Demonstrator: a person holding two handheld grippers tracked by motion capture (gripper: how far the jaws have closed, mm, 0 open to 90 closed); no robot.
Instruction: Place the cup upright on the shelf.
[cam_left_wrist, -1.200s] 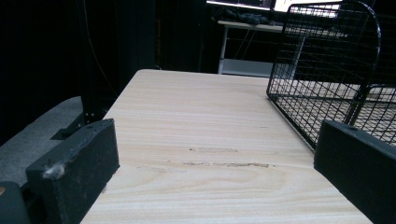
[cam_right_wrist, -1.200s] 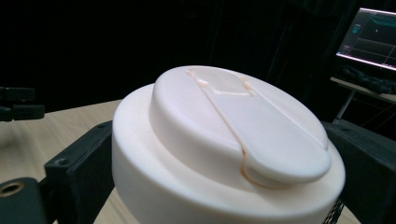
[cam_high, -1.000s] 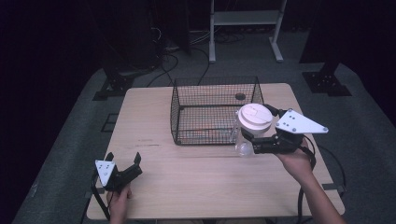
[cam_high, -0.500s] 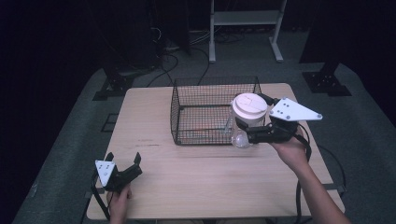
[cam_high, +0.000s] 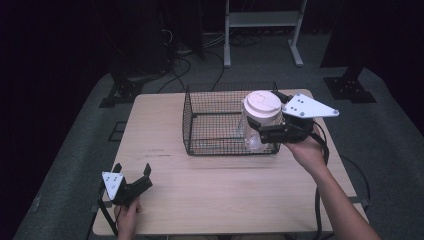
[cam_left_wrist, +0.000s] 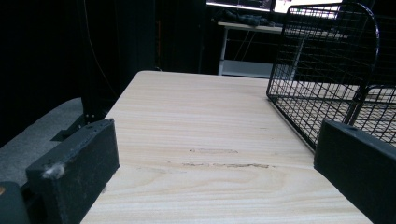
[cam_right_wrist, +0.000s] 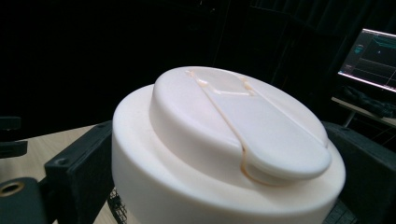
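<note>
Two grippers are seen: the right gripper (cam_high: 265, 131) is raised over the wire basket's (cam_high: 210, 145) right end, pinching a white-lidded cup (cam_high: 261, 120); the left gripper (cam_high: 134, 176) is rested low, jaws spread. The cup's base is blurred.

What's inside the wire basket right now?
The clear jar with a white lid, gripped by the right gripper, hangs over the wire basket's right end. The rest of its floor looks bare; under the jar is hidden.

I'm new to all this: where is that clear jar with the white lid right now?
In the high view the jar is at the right, clamped in the right tongs over the wire basket's right end.
</note>
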